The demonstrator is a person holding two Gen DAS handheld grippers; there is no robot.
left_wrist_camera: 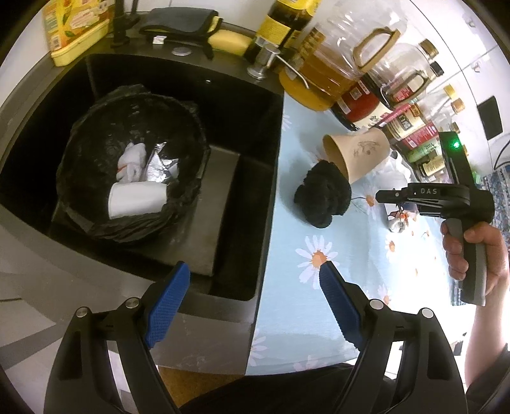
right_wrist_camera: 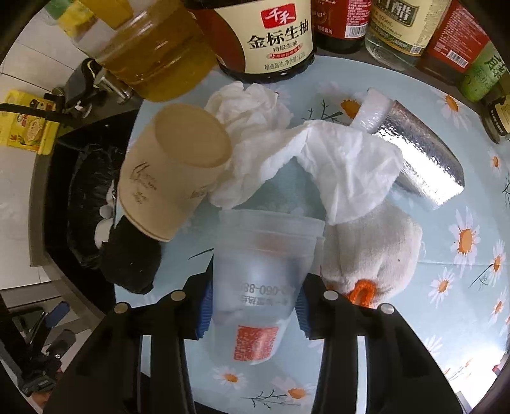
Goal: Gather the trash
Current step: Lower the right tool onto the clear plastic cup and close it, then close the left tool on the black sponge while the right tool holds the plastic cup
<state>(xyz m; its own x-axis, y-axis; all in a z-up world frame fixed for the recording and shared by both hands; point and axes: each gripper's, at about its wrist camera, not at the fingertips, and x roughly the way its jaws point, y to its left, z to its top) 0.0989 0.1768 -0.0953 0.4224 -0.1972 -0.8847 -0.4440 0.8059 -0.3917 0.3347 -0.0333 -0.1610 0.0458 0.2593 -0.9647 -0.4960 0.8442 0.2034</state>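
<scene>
A bin lined with a black bag (left_wrist_camera: 95, 127) stands in the dark sink; it holds a white cup (left_wrist_camera: 137, 199), crumpled white cloth and foil. My left gripper (left_wrist_camera: 255, 280) is open and empty above the sink's front edge. On the daisy cloth lie a brown paper cup (left_wrist_camera: 357, 153) on its side, a black wad (left_wrist_camera: 322, 199), white tissue (right_wrist_camera: 318, 159), a foil pouch (right_wrist_camera: 424, 153) and a white glove (right_wrist_camera: 376, 245). My right gripper (right_wrist_camera: 253, 305) is shut on a clear plastic cup (right_wrist_camera: 261, 274). The brown cup (right_wrist_camera: 172, 172) lies to its left.
Oil and sauce bottles (left_wrist_camera: 347, 73) line the back of the counter (left_wrist_camera: 287, 318), and show close in the right wrist view (right_wrist_camera: 264, 38). A yellow box (left_wrist_camera: 76, 28), a grey cloth and a sponge sit behind the sink. A drain step sits in the sink beside the bin.
</scene>
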